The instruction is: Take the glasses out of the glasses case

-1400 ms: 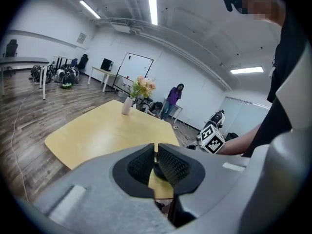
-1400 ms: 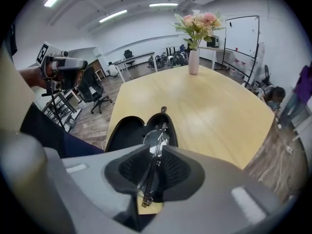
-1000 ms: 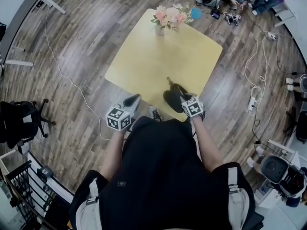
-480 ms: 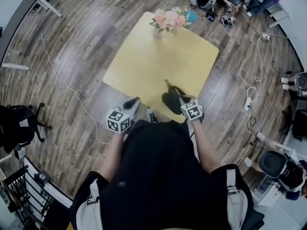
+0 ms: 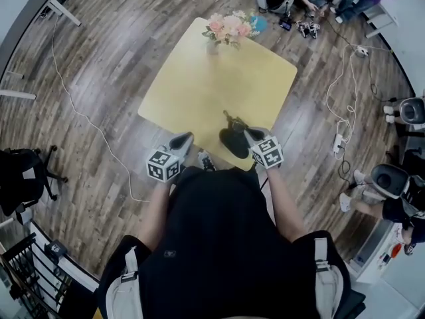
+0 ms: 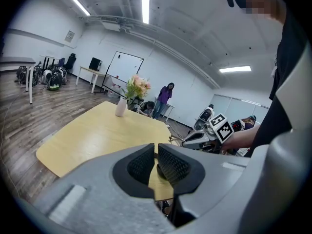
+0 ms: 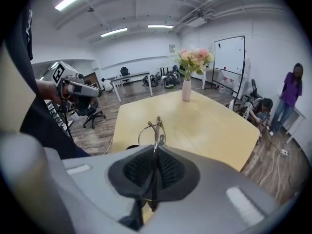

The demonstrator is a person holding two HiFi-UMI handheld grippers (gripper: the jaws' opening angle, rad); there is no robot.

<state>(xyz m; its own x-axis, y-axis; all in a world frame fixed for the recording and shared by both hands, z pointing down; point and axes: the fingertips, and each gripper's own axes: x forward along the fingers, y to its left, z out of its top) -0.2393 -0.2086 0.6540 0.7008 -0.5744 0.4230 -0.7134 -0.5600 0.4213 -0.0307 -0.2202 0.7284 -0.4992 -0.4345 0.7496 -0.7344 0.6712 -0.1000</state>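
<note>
A black glasses case (image 5: pixel 231 143) lies open near the front corner of the yellow table (image 5: pixel 199 78). My right gripper (image 5: pixel 248 133) hovers at the case's right side, shut on thin wire-framed glasses (image 5: pixel 230 119). In the right gripper view the glasses (image 7: pixel 152 129) stick up out of the shut jaws of that gripper (image 7: pixel 155 152), over the table. My left gripper (image 5: pixel 186 138) is off the table's front edge, left of the case. In its own view this gripper (image 6: pixel 156 152) has its pads nearly touching, with nothing between them.
A white vase of pink flowers (image 5: pixel 224 26) stands at the table's far corner. Cables run over the wooden floor on both sides. An office chair (image 5: pixel 20 171) is at the left; people and gear sit beyond the table at the back right.
The head view has shifted slightly. Both grippers keep about the same places, the right one still shut on the glasses by the case.
</note>
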